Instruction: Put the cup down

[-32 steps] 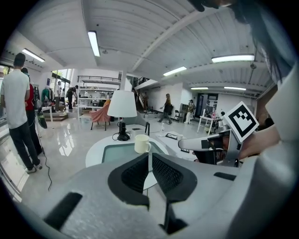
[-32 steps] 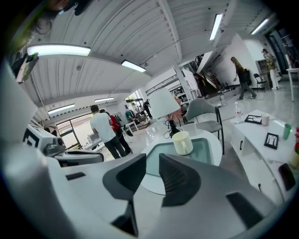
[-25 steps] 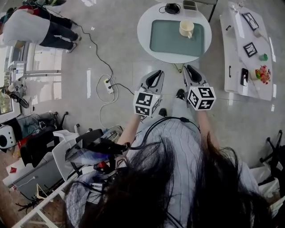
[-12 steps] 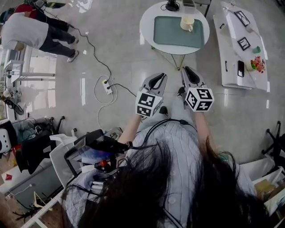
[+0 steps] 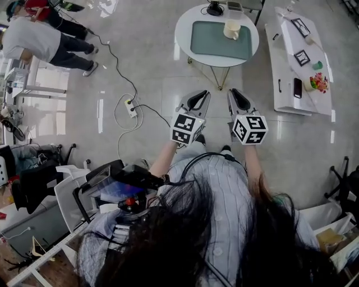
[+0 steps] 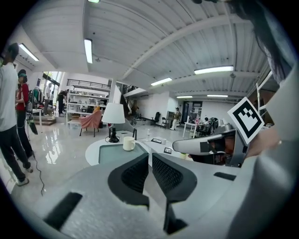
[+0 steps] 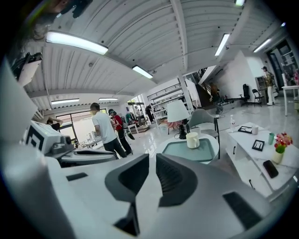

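The cream cup (image 5: pixel 231 29) stands upright on the green mat of the round white table (image 5: pixel 182 22), far ahead of me; it also shows in the left gripper view (image 6: pixel 128 143) and the right gripper view (image 7: pixel 192 140). My left gripper (image 5: pixel 200 95) and right gripper (image 5: pixel 235 94) are held side by side close to my body, well short of the table and pointing toward it. The left gripper's (image 6: pixel 150 156) jaws are shut with nothing between them. The right gripper's (image 7: pixel 152 158) jaws are likewise shut and empty.
A lamp (image 5: pixel 215 9) stands at the table's far edge. A long white sideboard (image 5: pixel 286 61) with picture frames, a phone and flowers runs along the right. A power strip (image 5: pixel 130 106) and cable lie on the floor at left. People stand at upper left (image 5: pixel 39 39).
Both grippers have drawn back from the table, which now sits farther off and smaller in the head view. The cup has stayed on the mat.
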